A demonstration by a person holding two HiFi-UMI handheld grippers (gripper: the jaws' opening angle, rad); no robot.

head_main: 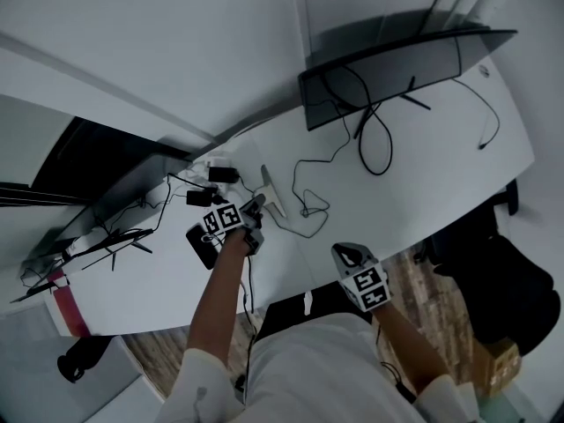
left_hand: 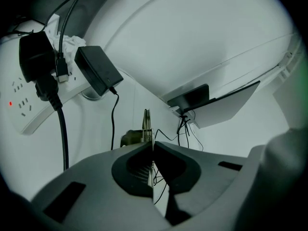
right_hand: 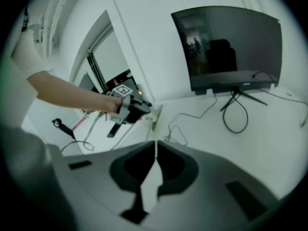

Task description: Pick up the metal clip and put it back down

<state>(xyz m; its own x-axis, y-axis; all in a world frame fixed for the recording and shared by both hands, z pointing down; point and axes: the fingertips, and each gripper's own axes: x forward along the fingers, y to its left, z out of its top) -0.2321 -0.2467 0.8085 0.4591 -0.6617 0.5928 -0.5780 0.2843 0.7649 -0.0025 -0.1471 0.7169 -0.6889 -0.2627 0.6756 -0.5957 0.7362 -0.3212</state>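
While our right gripper [right_hand: 155,146], nearest us, is closed on nothing, our left gripper [left_hand: 153,147] ahead of it has its jaws pressed together on the thin silvery metal clip [left_hand: 146,123], which sticks up just past their tips. We judge the lift under way. Next comes lowering it onto the white desk [left_hand: 91,134] beneath those jaws and letting go gently. Beyond both stands a dark curved monitor [right_hand: 226,47]. We see no containers.

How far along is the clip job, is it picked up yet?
Done: the left gripper has its jaws closed on the metal clip, which sticks out past their tips. In hand: the lift; whether it has cleared the table is unclear. Still to do: setting it down and releasing. The right gripper is shut, empty.
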